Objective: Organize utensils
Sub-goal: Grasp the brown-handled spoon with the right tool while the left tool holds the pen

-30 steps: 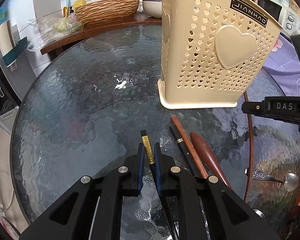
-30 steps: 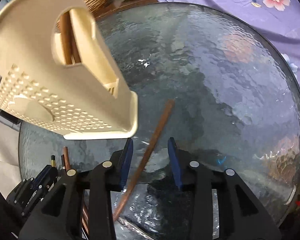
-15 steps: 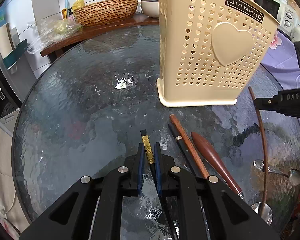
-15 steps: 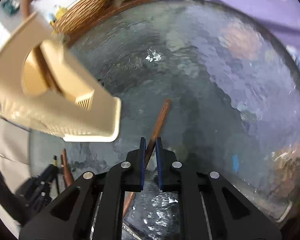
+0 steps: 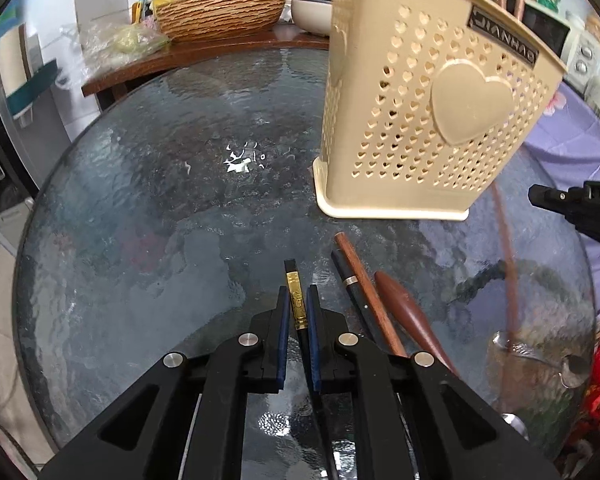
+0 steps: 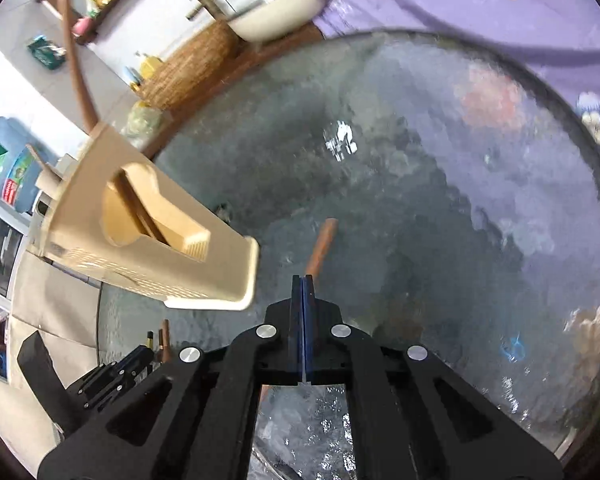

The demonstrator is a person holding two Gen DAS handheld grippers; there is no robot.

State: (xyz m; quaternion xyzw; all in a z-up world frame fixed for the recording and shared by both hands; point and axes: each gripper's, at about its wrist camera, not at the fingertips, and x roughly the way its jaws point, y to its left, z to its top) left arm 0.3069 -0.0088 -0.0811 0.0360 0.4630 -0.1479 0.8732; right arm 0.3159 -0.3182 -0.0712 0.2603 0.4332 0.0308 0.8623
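My left gripper [image 5: 296,300] is shut on a black chopstick with a gold band [image 5: 294,292] low over the round glass table [image 5: 160,220]. A beige perforated holder with a heart [image 5: 440,120] stands beyond it, with a few sticks in it. My right gripper [image 6: 302,280] is closing, its blue pads meeting face to face. A long brown chopstick [image 6: 320,248] runs just right of and under the tips, not between the pads. In the left wrist view that chopstick [image 5: 504,260] is blurred, left of the right gripper [image 5: 534,197].
A brown chopstick [image 5: 364,292], a black one with a silver band [image 5: 350,280], a wooden-handled utensil [image 5: 408,312] and metal spoons [image 5: 540,356] lie right of my left gripper. A woven basket [image 5: 220,12] and white bowl [image 5: 312,12] sit on the counter behind. Purple floral cloth [image 6: 500,8] borders the table.
The right gripper's jaws went from wide apart around the brown chopstick to fully together, and it drew back and rose away from the holder. The left gripper stayed put.
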